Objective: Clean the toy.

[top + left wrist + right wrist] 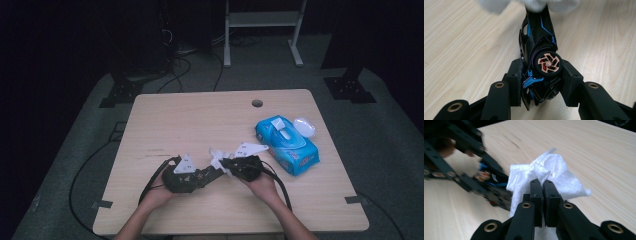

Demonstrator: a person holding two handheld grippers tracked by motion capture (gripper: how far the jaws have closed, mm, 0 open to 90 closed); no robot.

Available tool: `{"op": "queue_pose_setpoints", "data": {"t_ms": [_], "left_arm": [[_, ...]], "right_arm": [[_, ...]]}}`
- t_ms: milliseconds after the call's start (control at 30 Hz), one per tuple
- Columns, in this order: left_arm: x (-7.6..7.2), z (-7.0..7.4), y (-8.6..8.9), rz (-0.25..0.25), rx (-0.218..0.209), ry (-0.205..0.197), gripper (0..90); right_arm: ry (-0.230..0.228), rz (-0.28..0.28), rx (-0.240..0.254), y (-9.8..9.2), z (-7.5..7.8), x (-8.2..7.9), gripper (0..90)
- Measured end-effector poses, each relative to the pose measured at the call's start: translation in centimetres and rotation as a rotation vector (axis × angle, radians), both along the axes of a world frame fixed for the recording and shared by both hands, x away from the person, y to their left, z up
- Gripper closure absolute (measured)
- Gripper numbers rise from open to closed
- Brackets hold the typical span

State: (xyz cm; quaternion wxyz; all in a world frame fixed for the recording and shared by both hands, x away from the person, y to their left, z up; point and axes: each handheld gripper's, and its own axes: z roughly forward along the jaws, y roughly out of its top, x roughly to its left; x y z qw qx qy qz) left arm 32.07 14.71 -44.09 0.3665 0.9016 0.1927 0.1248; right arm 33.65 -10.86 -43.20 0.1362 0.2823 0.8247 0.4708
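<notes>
1. Left tool: nearest the camera in the left gripper view; both pads clamp the rear of a black toy car with blue trim and an orange-spoked wheel. The car is turned on its side, nose pointing away from the tool, held above the table.
2. Right tool: jaws clenched together on a crumpled white wipe, which lies against the front end of the car.
3. Location, high view: left tool and right tool meet near the table's front edge, slightly right of centre, the car and wipe between them.
4. Blue wipe packet: flat on the table, right of the right tool, flap raised.
5. White lid-like piece: just beside the packet's far end.
6. Round hole: near the table's far edge.
</notes>
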Motion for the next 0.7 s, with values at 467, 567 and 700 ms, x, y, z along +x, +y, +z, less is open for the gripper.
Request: {"op": "queue_pose_setpoints", "data": {"t_ms": [467, 567, 700], "left_arm": [[0.8, 0.1, -0.3, 0.006, 0.006, 0.010, 58.1], [0.8, 0.2, -0.2, -0.004, 0.006, 0.011, 58.4], [0.8, 0.1, -0.4, 0.000, -0.006, 0.013, 58.5]], "right_arm": [[0.017, 0.015, 0.013, -0.1, -0.1, -0.1, 86.6], [0.014, -0.006, 0.012, -0.7, -0.1, 0.2, 86.6], [0.044, -0.048, 0.036, -2.1, -0.3, 1.1, 86.6]]}}
